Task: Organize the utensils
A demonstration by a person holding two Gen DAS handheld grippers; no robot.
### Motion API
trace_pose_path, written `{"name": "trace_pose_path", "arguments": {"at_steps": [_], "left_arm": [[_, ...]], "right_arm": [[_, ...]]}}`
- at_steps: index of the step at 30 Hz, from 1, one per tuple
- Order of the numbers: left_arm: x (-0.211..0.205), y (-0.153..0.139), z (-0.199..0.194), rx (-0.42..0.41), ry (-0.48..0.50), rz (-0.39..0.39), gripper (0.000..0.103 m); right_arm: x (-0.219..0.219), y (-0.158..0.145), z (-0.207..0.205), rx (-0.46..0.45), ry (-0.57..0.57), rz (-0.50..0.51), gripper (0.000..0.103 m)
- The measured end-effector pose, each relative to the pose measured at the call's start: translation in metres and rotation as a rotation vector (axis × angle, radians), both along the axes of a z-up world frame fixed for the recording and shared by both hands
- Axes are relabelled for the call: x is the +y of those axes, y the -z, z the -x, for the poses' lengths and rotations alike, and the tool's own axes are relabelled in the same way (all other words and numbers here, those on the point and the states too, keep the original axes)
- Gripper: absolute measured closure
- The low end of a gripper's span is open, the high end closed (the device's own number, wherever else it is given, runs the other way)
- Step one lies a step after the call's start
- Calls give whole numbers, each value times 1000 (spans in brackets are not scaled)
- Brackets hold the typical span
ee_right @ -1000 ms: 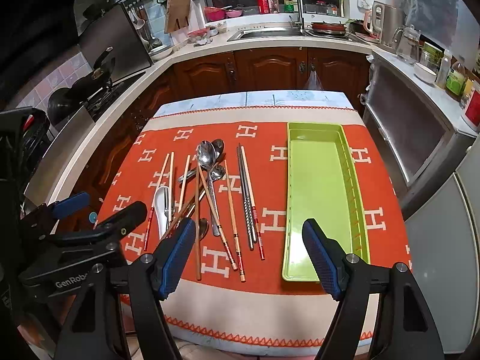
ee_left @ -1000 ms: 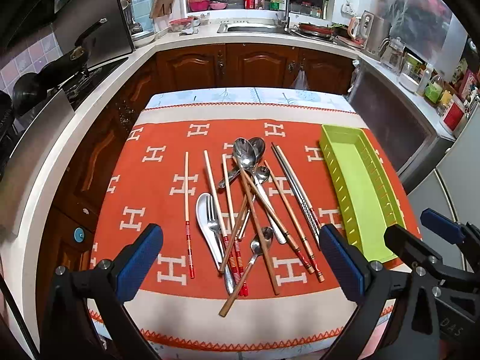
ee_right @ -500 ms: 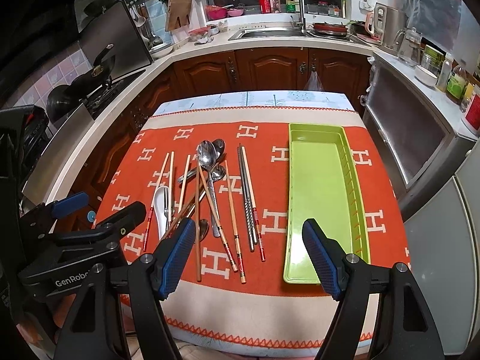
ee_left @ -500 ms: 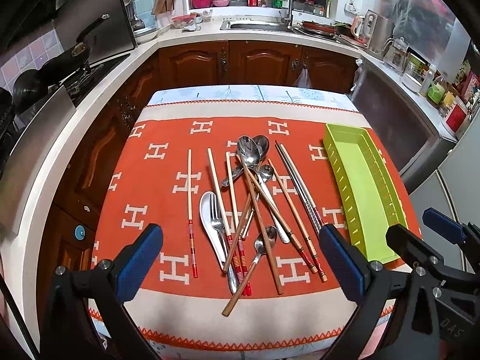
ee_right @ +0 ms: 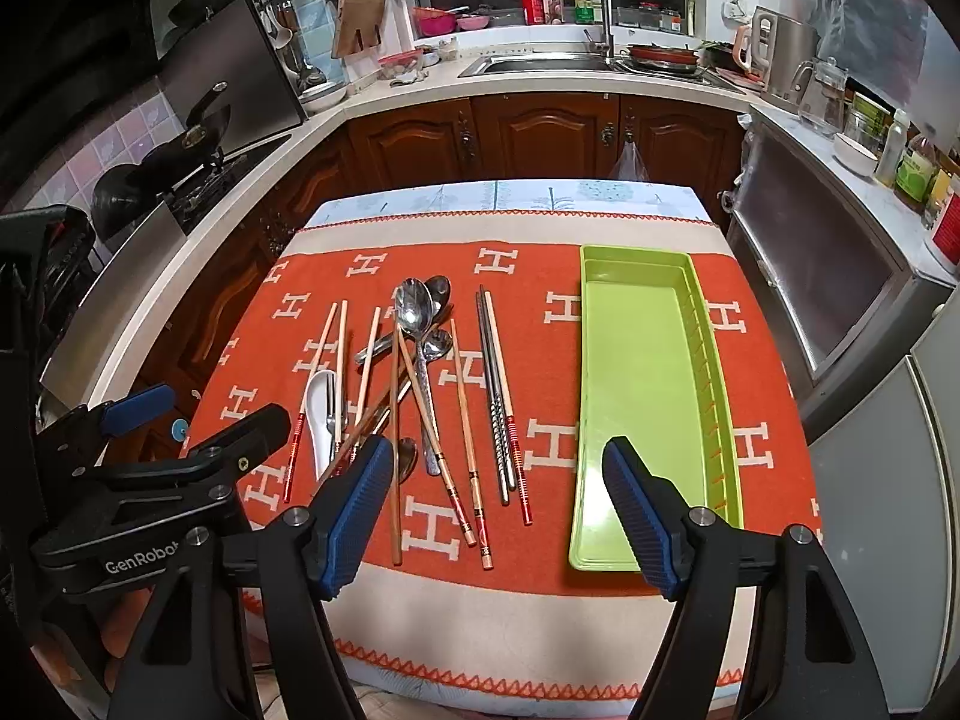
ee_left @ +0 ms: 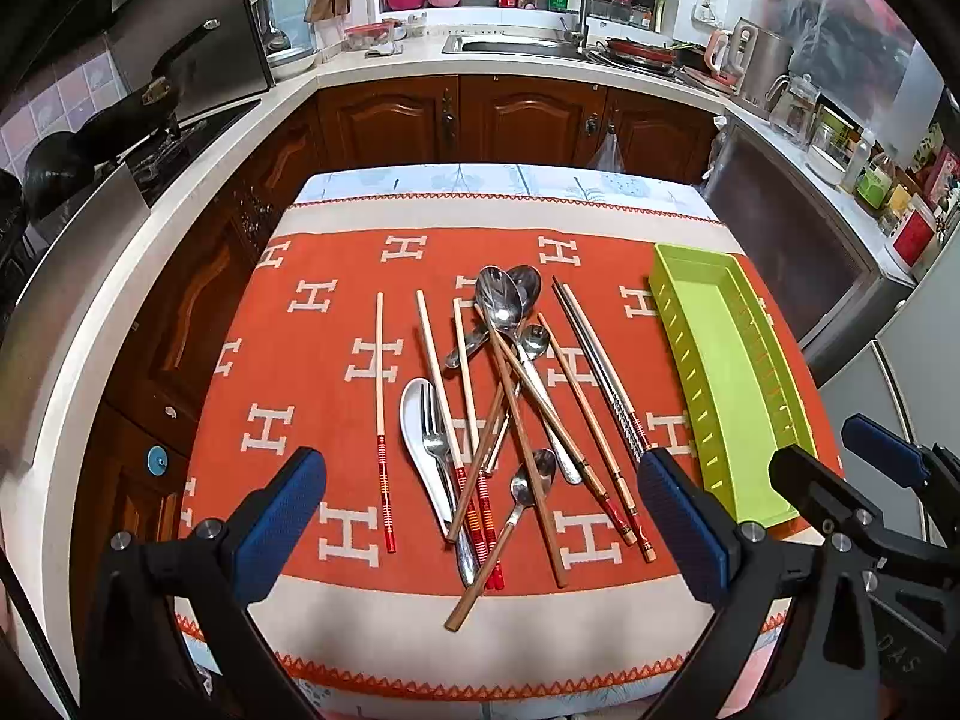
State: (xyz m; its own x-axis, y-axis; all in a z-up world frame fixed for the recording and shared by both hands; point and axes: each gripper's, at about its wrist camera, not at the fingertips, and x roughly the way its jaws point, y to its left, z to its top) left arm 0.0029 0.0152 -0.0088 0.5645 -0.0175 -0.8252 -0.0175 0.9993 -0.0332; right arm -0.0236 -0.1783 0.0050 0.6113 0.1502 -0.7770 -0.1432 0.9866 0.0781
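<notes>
Both sets of fingers wide open, empty, above tabletop (ee_right: 540, 618). Best start: right gripper (ee_right: 498, 510) takes outlying steel chopsticks (ee_right: 493, 396), drops into green tray (ee_right: 714, 420); avoid tangled pile.

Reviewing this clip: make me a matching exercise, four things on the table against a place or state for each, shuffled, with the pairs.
Things
1. green tray
2. white spoon
3. metal chopsticks
4. right claw

Places or states
A. lies under a fork
B. open, holding nothing
C. empty, at the cloth's right side
D. a pair side by side, between the pile and the tray

Pairs: 1-C, 2-A, 3-D, 4-B
</notes>
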Motion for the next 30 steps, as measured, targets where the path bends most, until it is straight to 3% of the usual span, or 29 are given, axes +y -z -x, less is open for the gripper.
{"name": "trace_pose_path", "arguments": {"at_steps": [6,30], "left_arm": [[1,0,0,1,-2,0,1],[2,-4,3,-7,-8,6,1]], "right_arm": [[-2,-1,-3,-3,1,0,38],[5,8,-5,28,-21,-20,43]]}}
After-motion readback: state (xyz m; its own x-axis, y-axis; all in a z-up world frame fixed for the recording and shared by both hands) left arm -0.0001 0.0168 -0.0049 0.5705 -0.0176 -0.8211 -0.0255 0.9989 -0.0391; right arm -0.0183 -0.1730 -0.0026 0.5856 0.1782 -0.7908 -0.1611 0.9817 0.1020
